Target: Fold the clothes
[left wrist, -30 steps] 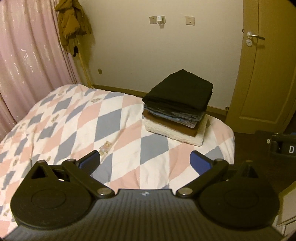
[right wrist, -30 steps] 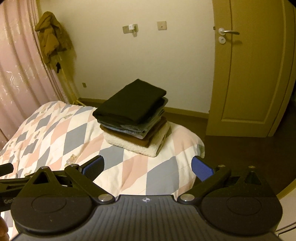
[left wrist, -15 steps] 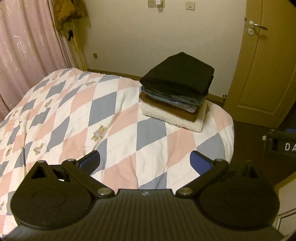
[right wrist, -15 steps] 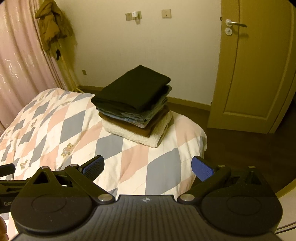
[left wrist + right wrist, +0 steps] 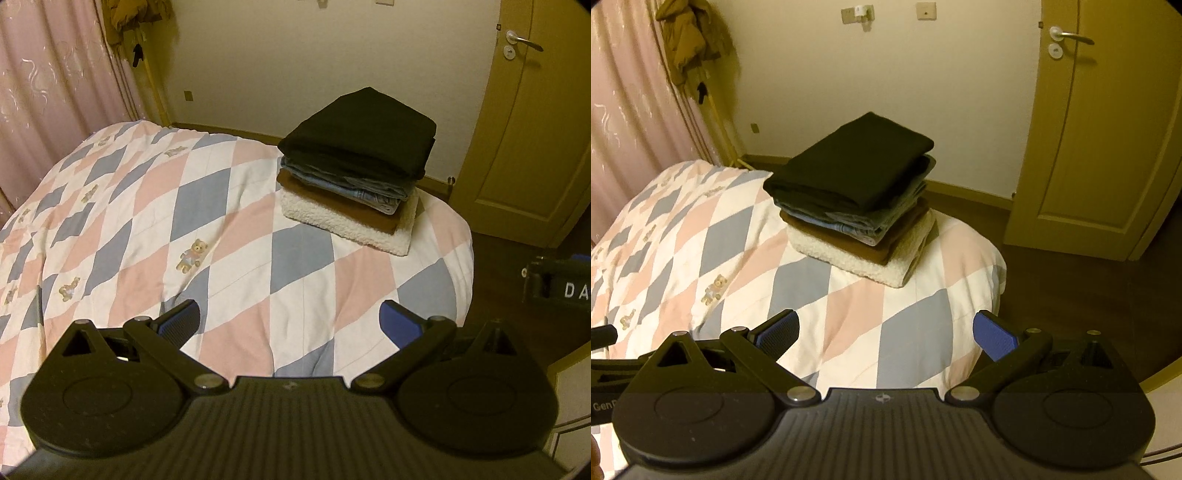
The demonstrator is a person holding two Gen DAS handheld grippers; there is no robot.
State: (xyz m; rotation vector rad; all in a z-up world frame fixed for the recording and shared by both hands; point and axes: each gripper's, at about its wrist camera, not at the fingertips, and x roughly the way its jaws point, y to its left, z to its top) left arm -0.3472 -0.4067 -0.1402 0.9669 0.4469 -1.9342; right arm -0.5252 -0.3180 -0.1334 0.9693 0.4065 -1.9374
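Folded clothes [image 5: 354,173] stacked on quilt [image 5: 236,236]; both grippers empty, fingers apart.

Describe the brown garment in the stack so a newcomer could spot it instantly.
Find the bed with the diamond-patterned quilt; near its foot, towards the door, sits a stack of folded clothes. The brown garment is second from the bottom, lying on the fluffy cream fleece and under the blue jeans.

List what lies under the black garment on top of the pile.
Under the black garment lie folded blue denim, a brown layer and a white fleecy layer, resting on the quilt. Only edges show; what each garment is stays hidden.
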